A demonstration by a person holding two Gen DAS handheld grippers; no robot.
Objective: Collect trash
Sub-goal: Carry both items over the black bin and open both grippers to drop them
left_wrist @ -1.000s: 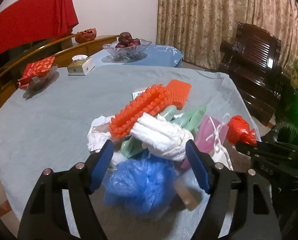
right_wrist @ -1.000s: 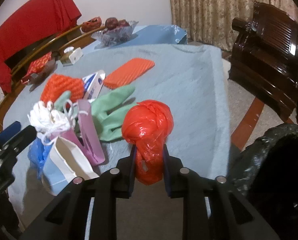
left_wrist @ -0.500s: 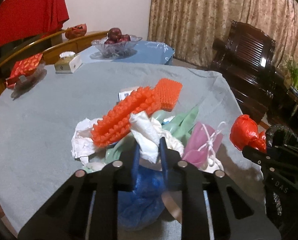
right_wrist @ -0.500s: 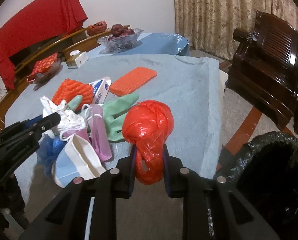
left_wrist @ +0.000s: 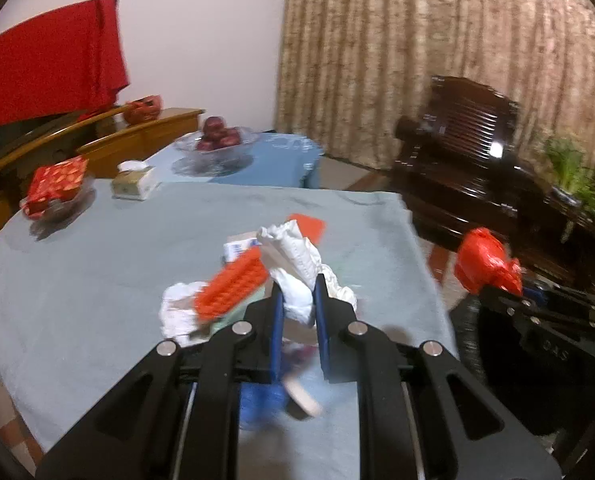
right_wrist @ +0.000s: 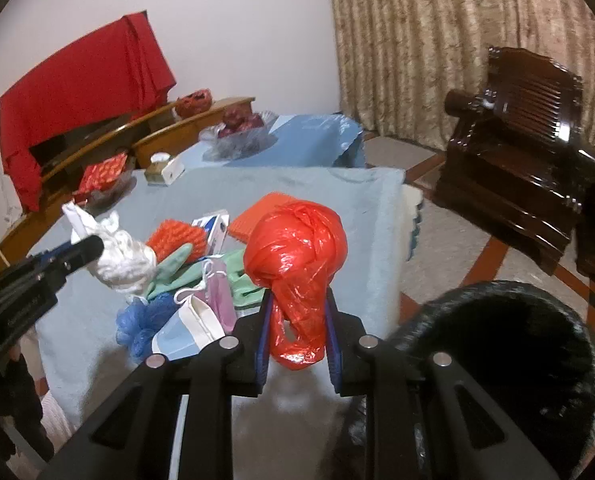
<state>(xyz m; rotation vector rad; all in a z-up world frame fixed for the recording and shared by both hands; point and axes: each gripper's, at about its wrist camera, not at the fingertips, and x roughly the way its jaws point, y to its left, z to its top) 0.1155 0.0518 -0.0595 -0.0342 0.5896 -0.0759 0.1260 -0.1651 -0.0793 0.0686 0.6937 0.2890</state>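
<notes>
- While both claws are up above the tabletop (right_wrist: pixel 305 184), each one is squeezing a piece of trash.
- Far to the left, a red cloth (right_wrist: pixel 81 92) hangs over wooden furniture by the wall.
- On the far left part of the tabletop sit a red patterned packet (left_wrist: pixel 57 178) on a glass dish and a small tissue box (left_wrist: pixel 133 184).
- Behind them, on a blue cover, is a glass bowl of dark red fruit (left_wrist: pixel 217 140).
- Left claw (left_wrist: pixel 297 300): its jaws have just been closing, and they now pinch a crumpled white wad (left_wrist: pixel 293 260) that sticks up between the blue pads.
- From the right wrist view, that white wad (right_wrist: pixel 121 256) hangs at the tip of the left claw, lifted clear of the pile.
- Under and just beside it, the pile on the near part of the tabletop holds an orange spiky mat (right_wrist: pixel 177 238), a green glove (right_wrist: pixel 177 268), a pink bag (right_wrist: pixel 221 292), a blue puffy bundle (right_wrist: pixel 141 320) and a small white and blue bag (right_wrist: pixel 185 332).
- A flat orange pad (right_wrist: pixel 257 216) lies just past the pile.
- Right claw (right_wrist: pixel 297 328): its jaws are closed tight on the thin lower end of a knotted red plastic bag (right_wrist: pixel 297 248), which stands up above them.
- Near right, on the floor, is a bin lined with a black bag (right_wrist: pixel 497 360), its mouth open.
- Far right, a dark wooden chair (right_wrist: pixel 517 152) stands in front of the curtain (right_wrist: pixel 437 40).
</notes>
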